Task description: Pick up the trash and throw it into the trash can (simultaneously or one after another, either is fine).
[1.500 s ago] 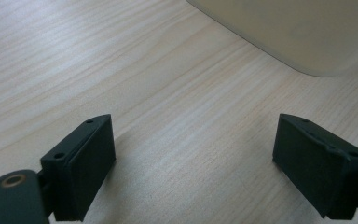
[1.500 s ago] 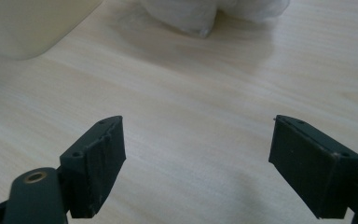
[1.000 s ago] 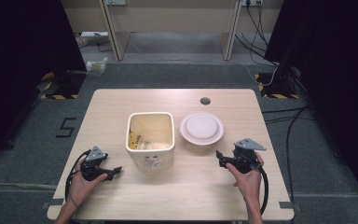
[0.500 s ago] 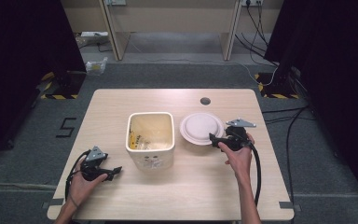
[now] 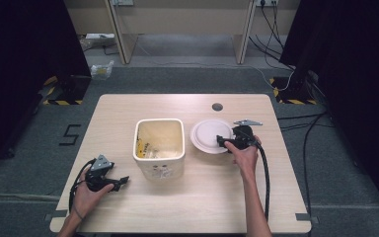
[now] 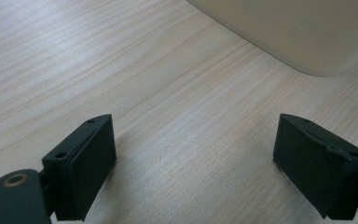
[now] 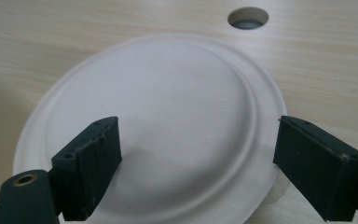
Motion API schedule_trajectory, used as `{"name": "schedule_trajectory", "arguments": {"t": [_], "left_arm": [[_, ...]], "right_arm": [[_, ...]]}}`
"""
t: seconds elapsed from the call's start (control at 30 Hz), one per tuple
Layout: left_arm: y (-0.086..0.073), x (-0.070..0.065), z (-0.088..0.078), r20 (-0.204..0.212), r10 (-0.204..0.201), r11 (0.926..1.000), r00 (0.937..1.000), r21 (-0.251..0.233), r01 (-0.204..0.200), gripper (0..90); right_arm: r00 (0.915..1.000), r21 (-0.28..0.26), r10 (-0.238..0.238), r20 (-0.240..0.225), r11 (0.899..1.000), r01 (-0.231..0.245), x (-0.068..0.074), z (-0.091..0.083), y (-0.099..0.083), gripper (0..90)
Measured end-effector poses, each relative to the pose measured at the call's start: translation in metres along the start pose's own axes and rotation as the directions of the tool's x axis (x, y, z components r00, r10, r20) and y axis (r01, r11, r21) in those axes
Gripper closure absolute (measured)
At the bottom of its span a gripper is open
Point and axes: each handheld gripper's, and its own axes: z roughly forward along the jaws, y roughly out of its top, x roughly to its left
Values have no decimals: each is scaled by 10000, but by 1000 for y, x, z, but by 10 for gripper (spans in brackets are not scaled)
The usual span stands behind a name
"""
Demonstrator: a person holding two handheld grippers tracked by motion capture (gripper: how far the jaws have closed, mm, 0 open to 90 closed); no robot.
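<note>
A white plate lies right of the cream bin; the right gripper hovers over its right edge, jaws wide, empty. The left gripper rests near-left, open, empty.

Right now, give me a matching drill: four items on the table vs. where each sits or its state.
Items:
1. white plate
2. cream bin
3. left gripper
4. round hole

Descriptions:
A. in the tabletop, far side
B. open, near left corner, over bare wood
C. table centre, scraps inside
D. right of the bin, under the open right gripper

Pairs: 1-D, 2-C, 3-B, 4-A
</note>
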Motion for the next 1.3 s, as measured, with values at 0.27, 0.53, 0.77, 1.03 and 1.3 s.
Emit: {"name": "schedule_trajectory", "arguments": {"t": [0.27,0.53,0.77,1.03,1.3], "left_arm": [[0,0,0,-4,-29,10000,10000,-33,29,125],[0,0,0,3,-31,10000,10000,-37,31,127],[0,0,0,-15,-29,10000,10000,-41,29,127],[0,-1,-1,-19,-12,10000,10000,-13,12,131],[0,-1,-1,-15,-28,10000,10000,-7,28,130]], "right_arm": [[9996,145,8,-285,9999,-4,-3,8,-4,145],[9993,199,145,-335,9997,-139,-11,2,-6,147],[9997,378,119,-223,9992,-111,-15,-2,-6,148],[9985,442,275,-473,9987,-254,-23,-12,-9,150],[9946,526,716,-747,9963,-678,-33,-15,-20,150]]}}
